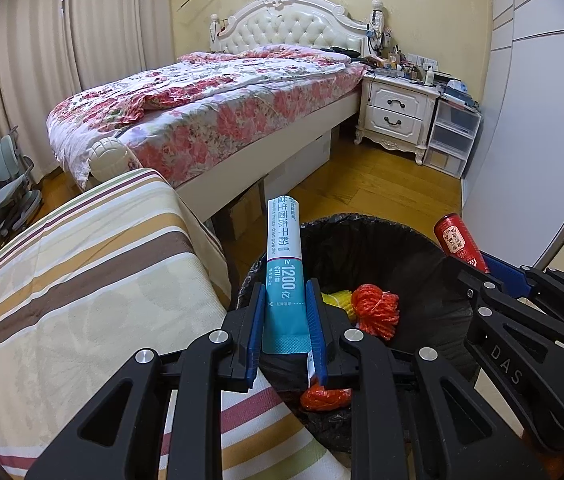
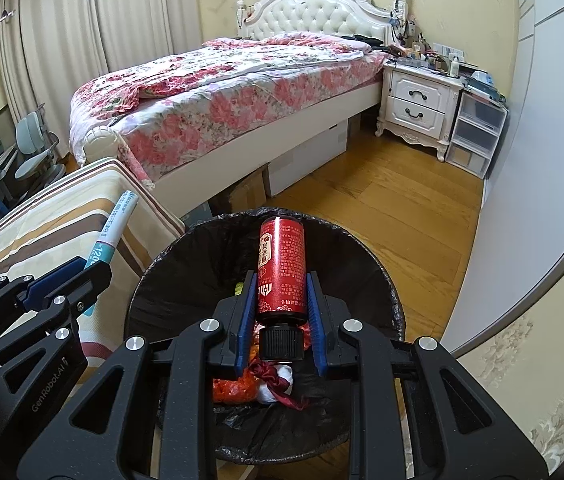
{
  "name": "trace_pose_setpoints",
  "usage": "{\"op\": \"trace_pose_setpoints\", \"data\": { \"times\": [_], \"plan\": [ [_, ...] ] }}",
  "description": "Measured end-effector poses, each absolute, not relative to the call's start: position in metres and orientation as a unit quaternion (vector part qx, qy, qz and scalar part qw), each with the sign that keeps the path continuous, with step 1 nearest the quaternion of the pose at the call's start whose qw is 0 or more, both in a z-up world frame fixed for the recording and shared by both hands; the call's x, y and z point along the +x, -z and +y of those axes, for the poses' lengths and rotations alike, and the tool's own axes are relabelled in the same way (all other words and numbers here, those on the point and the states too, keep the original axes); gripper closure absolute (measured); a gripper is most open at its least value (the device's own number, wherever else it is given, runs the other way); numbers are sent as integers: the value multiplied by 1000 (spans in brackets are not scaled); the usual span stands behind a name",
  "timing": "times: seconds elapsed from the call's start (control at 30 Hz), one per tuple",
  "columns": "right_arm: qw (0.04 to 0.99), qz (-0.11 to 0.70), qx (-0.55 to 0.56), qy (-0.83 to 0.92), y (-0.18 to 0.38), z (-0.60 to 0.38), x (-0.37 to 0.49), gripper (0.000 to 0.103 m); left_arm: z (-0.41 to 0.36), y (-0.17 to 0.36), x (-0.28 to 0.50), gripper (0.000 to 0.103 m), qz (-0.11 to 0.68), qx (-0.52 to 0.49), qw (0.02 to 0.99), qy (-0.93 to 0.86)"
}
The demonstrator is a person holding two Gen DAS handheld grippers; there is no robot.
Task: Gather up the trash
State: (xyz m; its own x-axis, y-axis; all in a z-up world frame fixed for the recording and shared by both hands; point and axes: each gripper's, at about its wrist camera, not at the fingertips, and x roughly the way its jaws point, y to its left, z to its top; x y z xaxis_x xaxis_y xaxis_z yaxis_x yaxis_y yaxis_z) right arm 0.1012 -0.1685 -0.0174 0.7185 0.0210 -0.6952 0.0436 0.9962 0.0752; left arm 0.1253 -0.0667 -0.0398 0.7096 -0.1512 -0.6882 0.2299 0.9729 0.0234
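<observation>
A: Trash is in both grippers, so the picking looks done and only the drop is left, I'd judge. The left gripper [image 1: 285, 312] is clamped on a teal sachet [image 1: 285, 264], which stands upright at centre frame, over the near-left rim of the bin [image 1: 422, 236].

B: And the right gripper [image 2: 281, 308] grips a red bottle [image 2: 281, 268], black cap toward the camera, at centre of its view, directly above the bin's mouth [image 2: 378, 280].

A: The bottle looks better placed to fall in. The sachet hangs nearer the edge, beside the striped cover [image 1: 81, 280] at lower left, so it may need to shift inward first.

B: Bin contents?

A: It has a black liner and is partly filled: an orange net bundle [image 1: 376, 312], something yellow [image 1: 336, 302] beside it, more orange below.

B: From the right view, lower centre, I also see a white wad with a dark red ribbon [image 2: 277, 380]. Plenty of room remains.
</observation>
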Motion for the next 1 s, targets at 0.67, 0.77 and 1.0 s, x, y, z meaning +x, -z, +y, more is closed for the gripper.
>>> {"op": "trace_pose_setpoints", "data": {
  "times": [0.67, 0.77, 1.0],
  "plan": [
    [924, 379, 51, 28, 27, -184, 107, 59, -71, 46, 128, 45, 371, 50, 922, 100],
    [925, 374, 52, 39, 26, -187, 105, 47, -70, 44, 126, 39, 366, 47, 924, 99],
    [928, 364, 56, 58, 22, -195, 99, 28, -68, 41, 124, 29, 357, 53, 928, 91]
  ]
}}
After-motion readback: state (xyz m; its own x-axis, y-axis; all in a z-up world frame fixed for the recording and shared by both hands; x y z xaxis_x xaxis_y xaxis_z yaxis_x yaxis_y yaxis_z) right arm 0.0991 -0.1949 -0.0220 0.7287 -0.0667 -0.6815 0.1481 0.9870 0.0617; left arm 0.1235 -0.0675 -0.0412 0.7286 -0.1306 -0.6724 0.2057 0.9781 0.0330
